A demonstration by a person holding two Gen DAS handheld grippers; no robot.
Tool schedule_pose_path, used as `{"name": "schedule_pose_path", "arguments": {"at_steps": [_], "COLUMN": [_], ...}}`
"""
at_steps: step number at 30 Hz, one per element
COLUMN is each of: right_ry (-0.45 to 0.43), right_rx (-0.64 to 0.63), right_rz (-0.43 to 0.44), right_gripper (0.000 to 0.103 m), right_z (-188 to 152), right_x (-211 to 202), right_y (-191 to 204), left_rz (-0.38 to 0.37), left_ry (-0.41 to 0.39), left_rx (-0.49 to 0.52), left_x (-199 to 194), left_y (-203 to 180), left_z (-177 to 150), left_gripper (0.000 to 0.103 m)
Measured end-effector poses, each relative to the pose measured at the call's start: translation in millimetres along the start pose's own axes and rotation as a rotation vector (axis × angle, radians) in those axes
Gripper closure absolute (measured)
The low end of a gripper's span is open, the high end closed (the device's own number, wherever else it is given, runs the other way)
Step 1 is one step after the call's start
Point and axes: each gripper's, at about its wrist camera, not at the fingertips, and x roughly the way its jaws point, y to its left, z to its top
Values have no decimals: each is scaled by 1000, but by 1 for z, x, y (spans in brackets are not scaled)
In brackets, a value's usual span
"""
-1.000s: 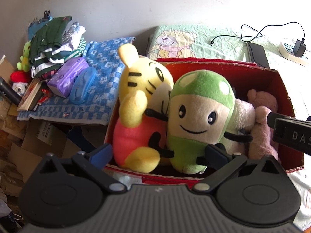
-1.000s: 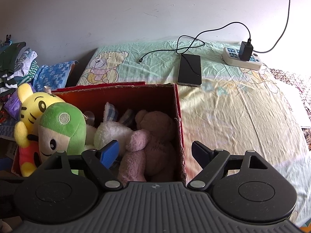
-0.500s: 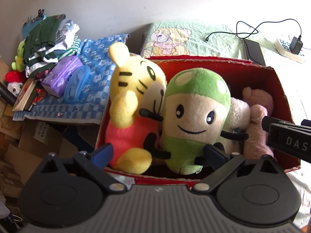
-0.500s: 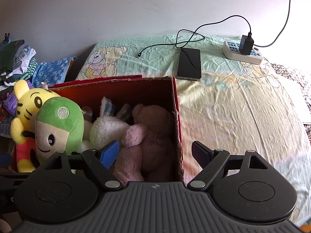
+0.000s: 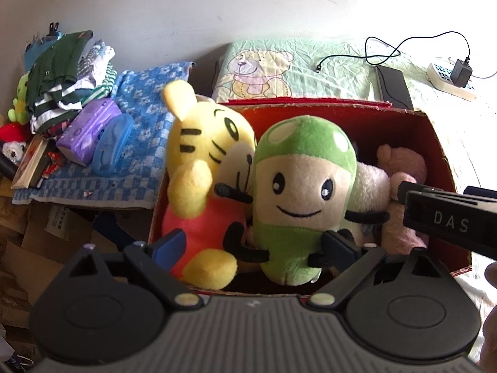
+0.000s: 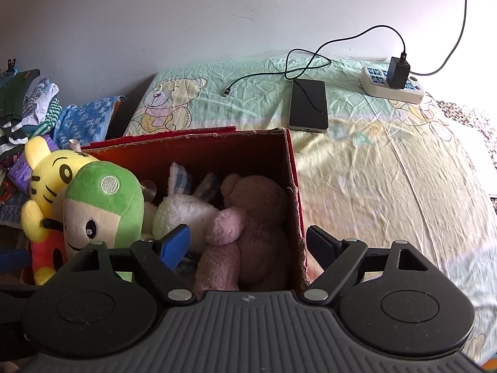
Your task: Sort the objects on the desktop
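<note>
Contents, red cardboard box (image 5: 435, 143): yellow tiger plush (image 5: 202, 168) upright at its 9 o'clock end, leaning on the rim; green-capped mushroom plush (image 5: 298, 195) upright just beside it, the two touching; white plush rabbit (image 6: 186, 214) lying behind the mushroom; pink teddy bear (image 6: 248, 227) against the 3 o'clock wall, one arm over the rabbit.

My left gripper (image 5: 254, 248): spread wide, holding nothing, fingers low before the tiger and mushroom; whether they touch the plush I cannot tell.

My right gripper (image 6: 248, 245): spread wide, empty, straddling the box's 3 o'clock wall, blue finger (image 6: 174, 244) over the rabbit, the other outside.

Bedsheet (image 6: 388, 186), bear print: phone (image 6: 308, 105), charger cable, power strip (image 6: 393, 87) at 1 o'clock.

Blue checked cloth (image 5: 139, 118), 10 o'clock: purple tissue pack (image 5: 88, 127), blue case (image 5: 111, 143), folded clothes (image 5: 62, 71).
</note>
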Motion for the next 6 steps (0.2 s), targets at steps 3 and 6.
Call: {"name": "schedule_pose_path", "arguments": {"at_steps": [3, 6], "right_ry": [-4, -5], "right_rx": [0, -3], "right_rz": [0, 0], "right_gripper": [19, 19], "right_z": [1, 1], "right_x": [0, -1], "right_y": [3, 6], "left_rz": [0, 18], "left_ry": [-1, -9], "left_rx": [-7, -7], "left_x": [0, -1], "left_y": [4, 7], "left_z": [0, 0], "left_gripper": [8, 7]}}
